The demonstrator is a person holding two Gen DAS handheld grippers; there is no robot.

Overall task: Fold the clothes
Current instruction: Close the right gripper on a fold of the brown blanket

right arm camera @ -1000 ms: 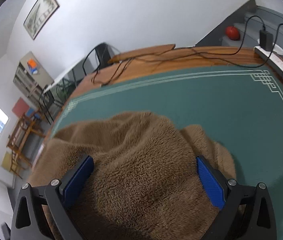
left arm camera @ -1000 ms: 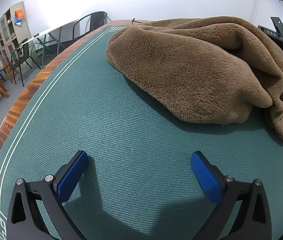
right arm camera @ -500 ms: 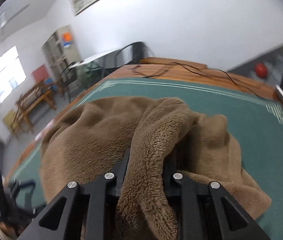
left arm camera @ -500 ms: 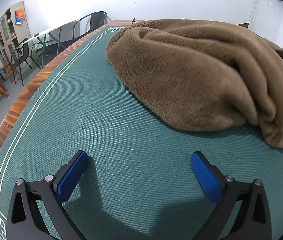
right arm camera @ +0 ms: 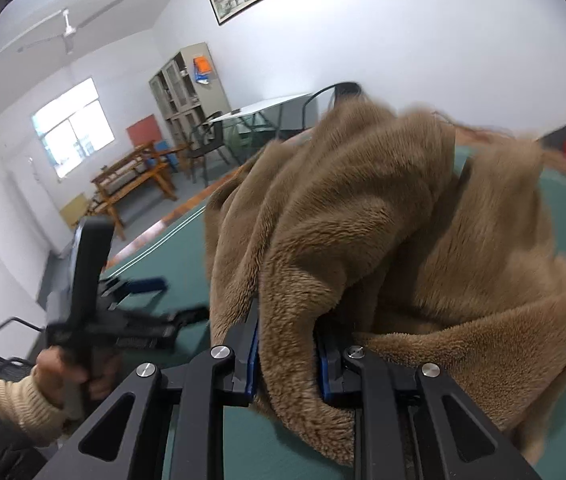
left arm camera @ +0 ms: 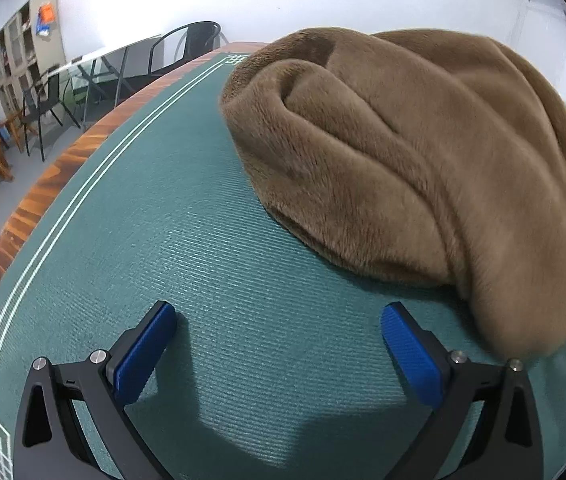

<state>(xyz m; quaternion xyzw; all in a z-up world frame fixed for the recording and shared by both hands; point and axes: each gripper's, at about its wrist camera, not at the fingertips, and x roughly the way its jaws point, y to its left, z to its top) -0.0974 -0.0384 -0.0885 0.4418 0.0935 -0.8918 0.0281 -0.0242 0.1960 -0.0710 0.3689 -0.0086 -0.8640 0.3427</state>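
Left wrist view. The left gripper (left arm camera: 279,332) stood with its fingers wide apart and nothing between them, low over the green table mat (left arm camera: 187,240). The brown fleece garment (left arm camera: 423,168) filled the frame from 12 to 3 o'clock. A second before, it lay as a low heap; now it was bunched higher, with deep folds running toward 4 o'clock, and its near lobe had come down just beside the right-hand finger (left arm camera: 413,354). This indicated that the cloth was being drawn toward the operator's side. The wooden table edge (left arm camera: 63,176) ran along 9 to 11 o'clock; chairs (left arm camera: 187,48) stood beyond it.

Right wrist view. The right gripper (right arm camera: 287,350) was open over the garment one second ago; its fingers had since closed, and now stood narrow, clamped on a thick fold of the brown fleece garment (right arm camera: 383,220). The cloth rose from the grip toward 12 o'clock and draped to 4 o'clock over the mat. The fold step had therefore begun: one edge was secured and lifted.

At 8 o'clock the person's hand (right arm camera: 67,368) held the other tool. It lay close to the hanging cloth and appeared to be the only item in the path. A cabinet (right arm camera: 187,84) and benches (right arm camera: 135,176) stood well apart, off the table.
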